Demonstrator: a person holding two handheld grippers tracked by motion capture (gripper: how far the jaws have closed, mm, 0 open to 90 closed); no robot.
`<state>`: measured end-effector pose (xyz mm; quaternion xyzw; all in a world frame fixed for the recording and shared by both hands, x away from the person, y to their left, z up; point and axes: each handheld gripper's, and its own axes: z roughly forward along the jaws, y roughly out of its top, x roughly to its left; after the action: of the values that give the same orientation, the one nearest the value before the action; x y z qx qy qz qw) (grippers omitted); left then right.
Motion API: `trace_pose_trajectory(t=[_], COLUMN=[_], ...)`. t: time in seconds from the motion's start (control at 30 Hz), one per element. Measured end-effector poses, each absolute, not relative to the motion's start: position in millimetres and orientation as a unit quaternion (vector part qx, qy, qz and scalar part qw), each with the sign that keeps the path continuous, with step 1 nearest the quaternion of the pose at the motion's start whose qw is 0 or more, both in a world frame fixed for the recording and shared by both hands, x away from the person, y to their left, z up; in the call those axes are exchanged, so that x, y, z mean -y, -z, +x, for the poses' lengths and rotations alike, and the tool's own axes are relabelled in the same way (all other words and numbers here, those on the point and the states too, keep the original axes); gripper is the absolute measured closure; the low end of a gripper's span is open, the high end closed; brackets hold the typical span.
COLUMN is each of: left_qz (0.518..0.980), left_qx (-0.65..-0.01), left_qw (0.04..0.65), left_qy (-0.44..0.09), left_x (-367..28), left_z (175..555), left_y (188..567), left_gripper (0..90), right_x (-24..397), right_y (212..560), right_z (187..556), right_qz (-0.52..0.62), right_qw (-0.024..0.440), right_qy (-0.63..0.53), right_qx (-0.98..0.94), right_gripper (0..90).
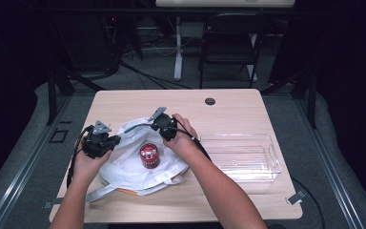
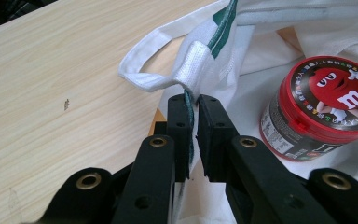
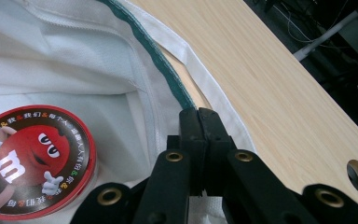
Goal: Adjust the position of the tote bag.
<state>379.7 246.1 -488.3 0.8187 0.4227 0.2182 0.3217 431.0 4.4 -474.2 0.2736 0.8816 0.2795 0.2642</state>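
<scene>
A white cloth bag (image 1: 133,167) lies on the wooden table (image 1: 228,112), with a red-lidded candy tub (image 1: 149,155) standing upright at its middle. The left gripper (image 1: 106,143), on the tub's left, is clenched on the bag's green-trimmed edge (image 2: 189,105) (the cloth runs between its pads). The right gripper (image 1: 164,128), just behind the tub, pinches the same green trim (image 3: 168,77) tightly. A clear plastic tray (image 1: 267,155) sits well to the tub's right.
</scene>
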Motion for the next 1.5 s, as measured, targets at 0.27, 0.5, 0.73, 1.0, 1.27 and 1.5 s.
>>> trace_pose_trajectory(t=[0.27,0.5,0.73,1.0,1.27,1.5], left_qz=[0.820,0.822,0.824,0.825,0.825,0.823], left_qx=[-0.426,-0.427,-0.428,-0.431,-0.431,-0.434], left_qw=[0.318,0.313,0.307,0.305,0.305,0.308], left_qy=[-0.213,-0.210,-0.206,-0.202,-0.202,-0.201], left_x=[-245.1,-243.4,-242.5,-241.1,-240.4,-241.1], left_z=[381.1,382.2,383.7,384.4,384.5,384.4], left_y=[491.3,493.8,496.9,499.4,500.4,500.4], left_gripper=[84.0,84.0,84.1,84.2,84.2,84.2], right_x=[-6.0,-6.7,-7.6,-8.3,-7.9,-3.1], right_y=[478.6,481.5,484.4,487.6,488.4,483.2], right_z=[431.5,433.2,432.6,434.4,434.5,432.7], right_qz=[0.277,0.277,0.277,0.278,0.281,0.295], right_qw=[0.265,0.261,0.257,0.252,0.247,0.239], right_qy=[-0.273,-0.271,-0.267,-0.260,-0.260,-0.280], right_qx=[-0.882,-0.884,-0.886,-0.890,-0.890,-0.882], right_gripper=[89.9,89.9,89.9,89.8,89.7,81.7])
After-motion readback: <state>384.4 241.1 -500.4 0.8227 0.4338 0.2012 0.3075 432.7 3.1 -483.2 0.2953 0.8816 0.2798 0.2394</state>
